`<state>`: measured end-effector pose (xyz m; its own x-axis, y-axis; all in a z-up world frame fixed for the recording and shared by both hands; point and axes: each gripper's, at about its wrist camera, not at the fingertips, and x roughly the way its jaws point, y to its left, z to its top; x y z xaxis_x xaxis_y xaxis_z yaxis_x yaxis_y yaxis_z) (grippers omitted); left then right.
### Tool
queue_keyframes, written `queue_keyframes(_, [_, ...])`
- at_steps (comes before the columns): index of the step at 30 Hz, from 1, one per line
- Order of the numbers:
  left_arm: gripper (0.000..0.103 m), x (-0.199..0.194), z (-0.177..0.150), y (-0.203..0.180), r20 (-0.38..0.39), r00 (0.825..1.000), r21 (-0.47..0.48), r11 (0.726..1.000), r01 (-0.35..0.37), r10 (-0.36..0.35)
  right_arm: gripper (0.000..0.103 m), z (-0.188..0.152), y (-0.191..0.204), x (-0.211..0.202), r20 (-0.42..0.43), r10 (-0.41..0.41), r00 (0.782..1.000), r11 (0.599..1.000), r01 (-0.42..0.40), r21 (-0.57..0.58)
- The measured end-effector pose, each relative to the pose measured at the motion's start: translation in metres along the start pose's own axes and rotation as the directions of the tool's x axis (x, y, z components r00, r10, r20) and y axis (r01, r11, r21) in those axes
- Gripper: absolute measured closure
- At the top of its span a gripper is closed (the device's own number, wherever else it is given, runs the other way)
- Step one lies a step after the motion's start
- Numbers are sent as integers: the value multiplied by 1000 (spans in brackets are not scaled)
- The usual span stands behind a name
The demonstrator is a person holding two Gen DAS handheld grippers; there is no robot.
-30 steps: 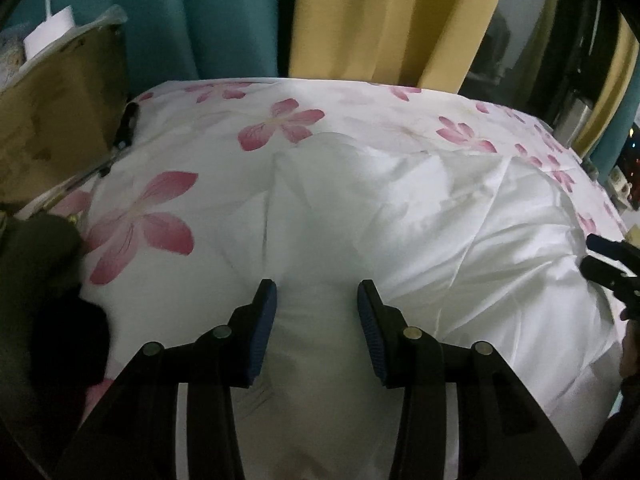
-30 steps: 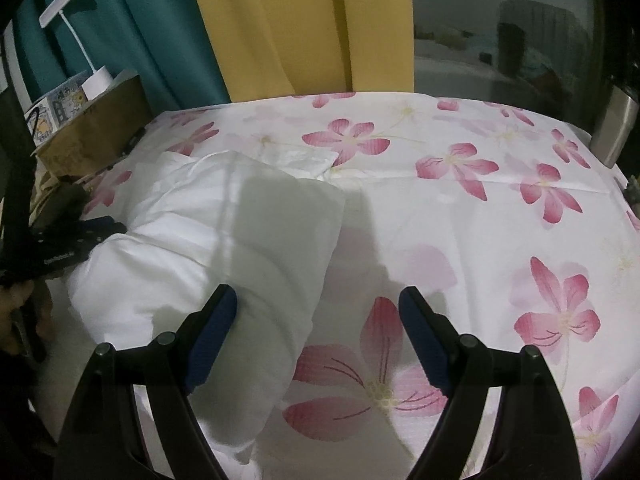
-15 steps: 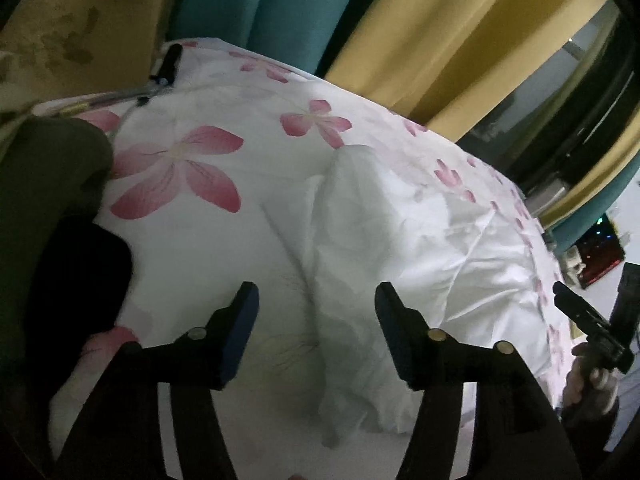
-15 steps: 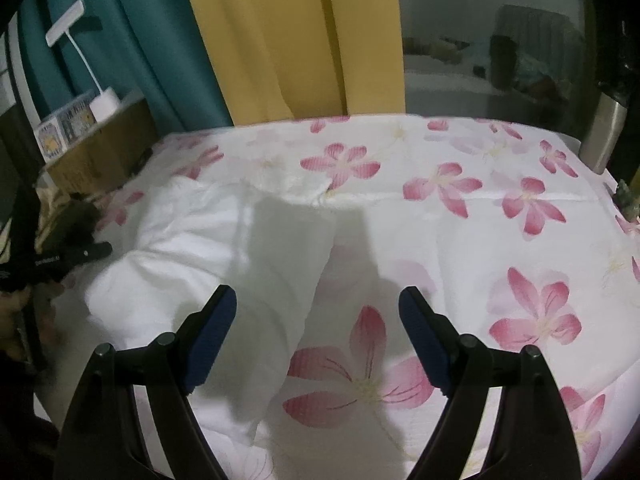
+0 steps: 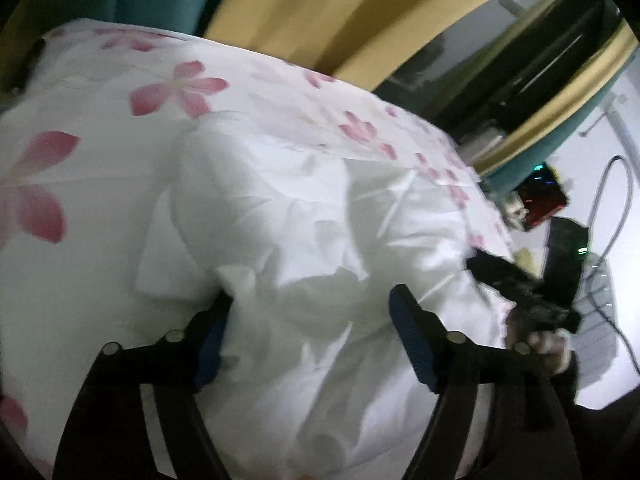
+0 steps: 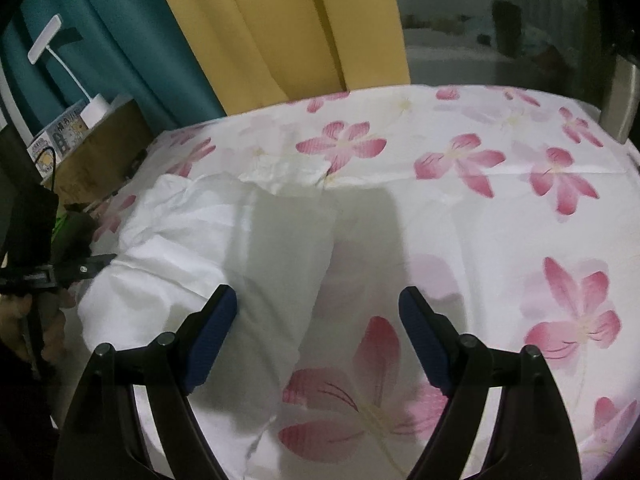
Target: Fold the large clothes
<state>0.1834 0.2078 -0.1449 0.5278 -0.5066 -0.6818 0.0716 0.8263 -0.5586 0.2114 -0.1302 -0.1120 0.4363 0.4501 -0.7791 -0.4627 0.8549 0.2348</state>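
Both grippers are mine: left gripper [image 5: 306, 328] opening over the crumpled white cloth garment [image 5: 288, 248], fabric bunched between the jaws, unpinched; right gripper [image 6: 318, 334] wide, holding nothing, the garment's folded edge just ahead-left on the pink-flowered white bedsheet [image 6: 500, 216]; it looks light, soft, floppy, so I'd pinch an edge or corner; no writing I can read.

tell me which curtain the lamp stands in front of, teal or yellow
The teal curtain. The white lamp stands before it at the far left; the yellow curtain hangs further right, nothing in front.
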Motion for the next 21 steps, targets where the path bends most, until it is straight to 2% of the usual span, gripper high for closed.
queue_keyframes(4, [25,4,3,7,-7,994,-67,992,105,-105,21,-3,10,16,-31,-7,999,999,6,-34])
queue_keyframes(8, [25,10,2,7,-7,986,-98,981,167,-168,23,-3,19,25,-39,8,999,998,-10,-63])
queue_keyframes(10, [25,16,2,0,-19,985,-90,982,166,-169,24,-3,24,28,-38,12,999,996,-15,-82])
queue_keyframes(14, [25,30,2,-21,-53,983,-41,984,172,-174,39,-3,33,31,-42,57,997,993,-61,-102])
queue_keyframes(16, [25,34,1,-26,-53,987,-27,988,151,-152,45,-3,36,31,-39,71,997,992,-74,-102])
queue_keyframes(18, [25,35,0,-30,-49,989,-13,990,137,-138,46,-5,36,30,-34,77,996,992,-80,-97])
queue_keyframes(21, [25,38,-1,-42,-44,997,63,996,63,-60,50,-6,34,29,-32,99,995,992,-101,-75])
